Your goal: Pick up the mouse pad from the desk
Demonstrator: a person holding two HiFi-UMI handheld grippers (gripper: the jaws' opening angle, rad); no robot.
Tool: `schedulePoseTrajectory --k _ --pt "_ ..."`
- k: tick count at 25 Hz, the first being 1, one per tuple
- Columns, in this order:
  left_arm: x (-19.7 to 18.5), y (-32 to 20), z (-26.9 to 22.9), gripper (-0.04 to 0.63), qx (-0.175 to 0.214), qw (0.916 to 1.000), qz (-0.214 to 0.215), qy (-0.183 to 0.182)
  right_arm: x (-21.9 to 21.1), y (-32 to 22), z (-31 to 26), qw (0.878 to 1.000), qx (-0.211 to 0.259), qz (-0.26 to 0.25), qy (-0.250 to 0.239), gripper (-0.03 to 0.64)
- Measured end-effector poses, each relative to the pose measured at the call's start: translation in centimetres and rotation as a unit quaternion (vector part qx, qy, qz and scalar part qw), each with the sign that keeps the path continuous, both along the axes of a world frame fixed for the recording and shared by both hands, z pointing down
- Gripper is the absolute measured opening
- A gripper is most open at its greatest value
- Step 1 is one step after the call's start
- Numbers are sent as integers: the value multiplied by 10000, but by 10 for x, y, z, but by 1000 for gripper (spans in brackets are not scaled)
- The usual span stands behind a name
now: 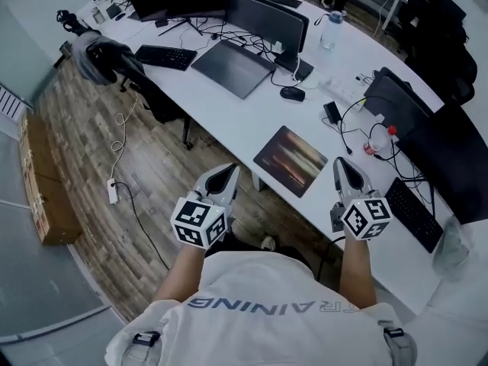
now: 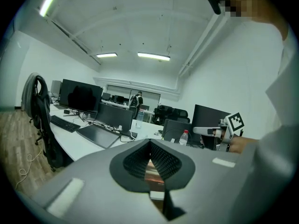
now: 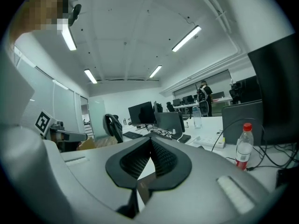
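The mouse pad (image 1: 290,159), a dark rectangle with a brownish print, lies flat near the front edge of the white desk (image 1: 229,124). My left gripper (image 1: 231,171) hangs just off the desk edge, left of the pad, jaws together and empty. My right gripper (image 1: 341,164) hovers over the desk right beside the pad's right edge, shut with nothing held. In the left gripper view the closed jaws (image 2: 150,141) point at the desk, and a brownish strip of the pad (image 2: 152,174) shows below them. The right gripper view shows its jaws (image 3: 150,139) closed too.
A red-capped water bottle (image 1: 377,139) and tangled cables (image 1: 352,117) sit right of the pad, with a keyboard (image 1: 415,212) nearer me. A black mouse (image 1: 292,94), a dark laptop (image 1: 232,67) and monitors (image 1: 267,17) stand farther back. An office chair (image 1: 103,56) stands left.
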State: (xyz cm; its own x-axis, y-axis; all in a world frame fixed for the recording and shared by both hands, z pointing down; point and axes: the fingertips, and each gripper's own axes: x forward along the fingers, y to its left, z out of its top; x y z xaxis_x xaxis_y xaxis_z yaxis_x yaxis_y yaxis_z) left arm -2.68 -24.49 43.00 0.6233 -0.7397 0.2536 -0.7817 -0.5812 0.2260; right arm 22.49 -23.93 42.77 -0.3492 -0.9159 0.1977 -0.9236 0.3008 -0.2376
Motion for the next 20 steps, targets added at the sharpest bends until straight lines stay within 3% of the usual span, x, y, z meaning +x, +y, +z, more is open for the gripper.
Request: schedulePoseTrajectory --k 8,14,20 --pt "27 -86 11 0 -101 9939 1097 43 22 -33 12 9934 -164 1132 -19 12" --pt "32 -154 7 0 -70 9799 1985 171 10 -49 0 9800 -185 1972 190 12" --pt "47 -180 15 0 -167 9643 2634 209 10 -37 7 9621 -432 2677 305 12"
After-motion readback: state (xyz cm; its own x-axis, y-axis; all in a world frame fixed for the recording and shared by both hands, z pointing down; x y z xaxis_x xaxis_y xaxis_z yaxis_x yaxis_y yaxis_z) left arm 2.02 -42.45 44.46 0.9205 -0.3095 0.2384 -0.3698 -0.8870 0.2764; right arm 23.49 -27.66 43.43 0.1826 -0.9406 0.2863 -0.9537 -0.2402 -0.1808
